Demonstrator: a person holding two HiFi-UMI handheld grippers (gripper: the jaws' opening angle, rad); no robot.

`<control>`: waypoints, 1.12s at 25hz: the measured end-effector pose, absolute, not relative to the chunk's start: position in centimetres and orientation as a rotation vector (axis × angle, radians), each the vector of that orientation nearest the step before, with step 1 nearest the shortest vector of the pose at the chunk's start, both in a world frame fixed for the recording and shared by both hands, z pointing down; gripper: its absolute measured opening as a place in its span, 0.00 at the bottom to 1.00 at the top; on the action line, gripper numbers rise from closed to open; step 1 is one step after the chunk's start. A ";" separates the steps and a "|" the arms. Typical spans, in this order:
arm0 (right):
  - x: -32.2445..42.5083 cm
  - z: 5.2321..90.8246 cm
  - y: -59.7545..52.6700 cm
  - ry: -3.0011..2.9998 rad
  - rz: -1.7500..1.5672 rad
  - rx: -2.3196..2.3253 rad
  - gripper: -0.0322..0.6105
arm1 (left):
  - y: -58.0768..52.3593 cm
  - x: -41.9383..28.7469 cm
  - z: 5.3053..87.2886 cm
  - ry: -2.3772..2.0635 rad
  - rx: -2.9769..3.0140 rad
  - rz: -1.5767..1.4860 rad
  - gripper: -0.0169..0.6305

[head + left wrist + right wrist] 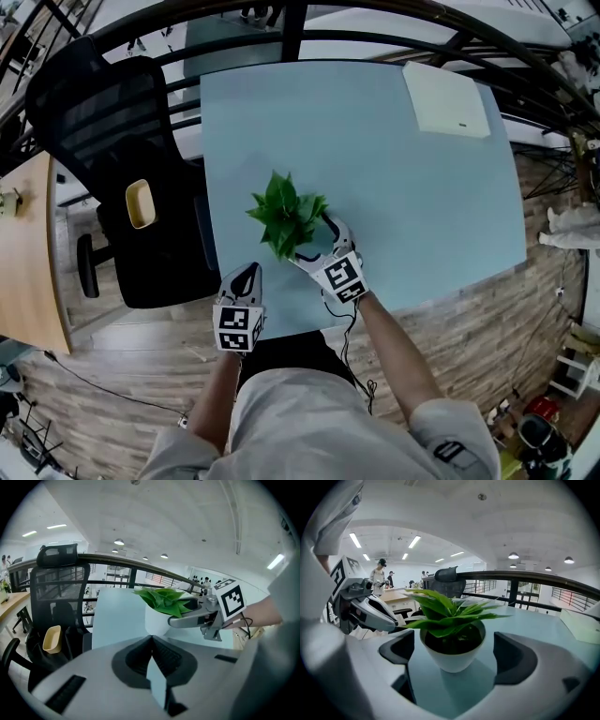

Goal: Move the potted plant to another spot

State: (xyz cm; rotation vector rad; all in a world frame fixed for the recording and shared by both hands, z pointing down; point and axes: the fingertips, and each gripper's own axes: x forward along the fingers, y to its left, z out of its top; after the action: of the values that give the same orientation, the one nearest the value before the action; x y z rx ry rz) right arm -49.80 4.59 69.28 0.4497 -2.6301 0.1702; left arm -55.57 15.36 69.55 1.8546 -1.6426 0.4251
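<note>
One jaw of wide-spread right tongs [315, 227] hides under potted plant [284, 214] leaves; left tongs [248, 272] closed.

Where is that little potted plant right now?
In the head view, the potted plant stands on the light blue table near the person's edge, left of centre, between the open right tongs without touching them.

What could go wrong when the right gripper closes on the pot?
The leaves spread wide above the open right gripper; closing high may pinch them. The white pot is round and narrows toward its base, so it might slip or tilt. The shut left gripper is close beside the leaves and could brush them.
</note>
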 end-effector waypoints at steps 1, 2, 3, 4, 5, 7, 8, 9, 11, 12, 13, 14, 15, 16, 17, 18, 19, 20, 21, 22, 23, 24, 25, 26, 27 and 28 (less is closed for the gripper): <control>-50.1 69.4 4.5 -2.631 0.180 0.447 0.86 | 15.2 -55.9 69.6 -1.641 1.854 0.428 0.05; -50.4 69.4 4.4 -2.633 0.188 0.447 0.86 | 15.1 -56.1 69.7 -1.640 1.855 0.431 0.05; -50.7 69.4 4.4 -2.638 0.195 0.449 0.86 | 15.0 -56.4 69.7 -1.639 1.855 0.434 0.05; -51.0 69.4 4.3 -2.642 0.202 0.455 0.87 | 14.9 -56.6 69.8 -1.637 1.856 0.436 0.05; -51.3 69.4 4.2 -2.645 0.206 0.462 0.87 | 14.8 -56.7 69.8 -1.636 1.857 0.437 0.05; -51.6 69.5 4.0 -2.643 0.203 0.480 0.86 | 14.7 -56.9 69.8 -1.633 1.859 0.437 0.05; -51.6 69.5 3.9 -2.640 0.198 0.488 0.86 | 14.7 -56.9 69.8 -1.632 1.860 0.437 0.05; -51.7 69.5 4.0 -2.637 0.193 0.495 0.86 | 14.7 -56.9 69.8 -1.630 1.862 0.437 0.05; -51.6 69.4 4.0 -2.635 0.192 0.509 0.85 | 14.6 -57.1 69.6 -1.628 1.867 0.435 0.05; -51.5 69.4 4.1 -2.637 0.197 0.519 0.85 | 14.5 -57.3 69.5 -1.628 1.870 0.434 0.05; -51.5 69.3 4.1 -2.640 0.204 0.530 0.85 | 14.4 -57.5 69.4 -1.628 1.874 0.433 0.05; -51.4 69.2 4.2 -2.643 0.211 0.543 0.85 | 14.3 -57.6 69.4 -1.629 1.879 0.432 0.05; -51.2 69.0 4.3 -2.646 0.216 0.555 0.84 | 14.3 -57.8 69.4 -1.631 1.882 0.433 0.05; -51.1 68.9 4.4 -2.650 0.219 0.567 0.84 | 14.3 -57.8 69.3 -1.632 1.884 0.434 0.05; -50.9 68.6 4.5 -2.653 0.221 0.577 0.84 | 14.3 -57.8 69.3 -1.632 1.887 0.436 0.05; -50.7 68.3 4.7 -2.657 0.220 0.588 0.84 | 14.3 -57.7 69.2 -1.632 1.893 0.436 0.05; -50.4 68.0 4.8 -2.661 0.218 0.602 0.84 | 14.1 -57.5 69.0 -1.632 1.902 0.434 0.05; -50.1 67.5 4.8 -2.665 0.216 0.617 0.84 | 14.0 -57.3 68.8 -1.630 1.912 0.434 0.05; -49.8 67.0 4.9 -2.672 0.216 0.634 0.84 | 13.8 -57.1 68.5 -1.628 1.921 0.435 0.05; -49.5 66.4 5.1 -2.680 0.221 0.650 0.84 | 13.8 -56.9 68.2 -1.626 1.928 0.437 0.05; -49.3 65.7 5.4 -2.689 0.227 0.665 0.84 | 13.8 -56.7 67.7 -1.624 1.933 0.438 0.05; -49.2 64.9 5.7 -2.700 0.232 0.677 0.84 | 13.8 -56.5 67.2 -1.623 1.939 0.433 0.05; -48.9 64.1 6.0 -2.711 0.232 0.688 0.84 | 13.8 -56.2 66.6 -1.621 1.946 0.424 0.05; -48.7 63.1 6.4 -2.722 0.227 0.699 0.84 | 13.9 -55.8 66.0 -1.618 1.956 0.411 0.05; -48.3 62.0 6.5 -2.733 0.216 0.713 0.84 | 13.7 -55.3 65.2 -1.615 1.972 0.397 0.05; -48.0 60.9 6.4 -2.744 0.199 0.735 0.84 | 13.2 -54.9 64.4 -1.612 1.995 0.383 0.05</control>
State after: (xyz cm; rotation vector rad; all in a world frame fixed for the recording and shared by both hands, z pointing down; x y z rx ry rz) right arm -47.96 6.40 60.90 0.7350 -2.7443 0.1988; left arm -54.87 13.24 64.43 1.9950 -1.6118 0.3832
